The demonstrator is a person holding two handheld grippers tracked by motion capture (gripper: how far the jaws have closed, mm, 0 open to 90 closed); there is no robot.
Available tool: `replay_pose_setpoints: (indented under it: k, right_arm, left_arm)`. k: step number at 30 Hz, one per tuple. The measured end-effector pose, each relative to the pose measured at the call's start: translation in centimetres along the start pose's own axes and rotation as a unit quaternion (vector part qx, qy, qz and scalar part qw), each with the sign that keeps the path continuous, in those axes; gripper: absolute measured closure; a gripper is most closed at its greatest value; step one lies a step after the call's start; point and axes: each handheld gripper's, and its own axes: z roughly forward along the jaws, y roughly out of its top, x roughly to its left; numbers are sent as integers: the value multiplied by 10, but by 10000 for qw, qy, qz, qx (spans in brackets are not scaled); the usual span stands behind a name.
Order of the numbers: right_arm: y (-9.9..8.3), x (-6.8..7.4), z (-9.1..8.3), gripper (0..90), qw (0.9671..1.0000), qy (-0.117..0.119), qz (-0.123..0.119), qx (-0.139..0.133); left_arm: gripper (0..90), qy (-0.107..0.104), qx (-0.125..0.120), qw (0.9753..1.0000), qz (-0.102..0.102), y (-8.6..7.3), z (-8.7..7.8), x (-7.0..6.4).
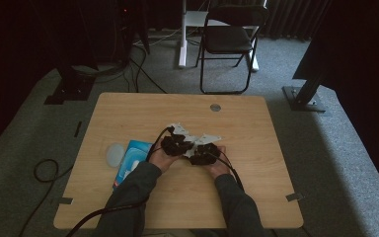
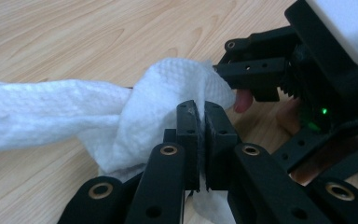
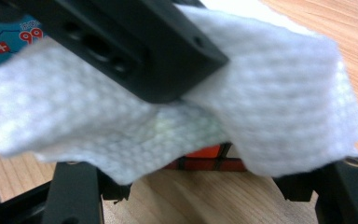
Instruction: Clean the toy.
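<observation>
1. At the bottom centre of the high view, a person's two grey sleeves run up from the frame's lower edge to the middle of the wooden table.
2. In the left gripper view, the left gripper has its jaws pressed together on a fold of the white wipe, which trails off to the left edge of that frame.
3. The right gripper enters from the upper right there, its tip against the wipe's far edge; whether its jaws are clamped cannot be told.
4. In the right gripper view, the wipe drapes across mid-frame over an orange-red gridded object.
5. Left of the hands in the high view lie a blue wipe packet and a round pale lid.
</observation>
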Motion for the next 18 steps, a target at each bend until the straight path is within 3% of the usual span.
replay_pose_setpoints:
  k: [4, 11, 15, 18]
  right_arm:
    - [0, 0, 0, 341, 10000, 3, 10, 5]
    - [0, 0, 0, 341, 10000, 1, 2, 3]
    - [0, 0, 0, 341, 10000, -2, -10, -4]
    - [0, 0, 0, 341, 10000, 0, -6, -2]
  left_arm:
    - [872, 22, 18, 9999, -100, -3, -5, 4]
    - [873, 162, 62, 9998, -45, -6, -9, 7]
    - [873, 317, 68, 9990, -305, -7, -13, 18]
    - [874, 406, 90, 9984, -372, -7, -14, 21]
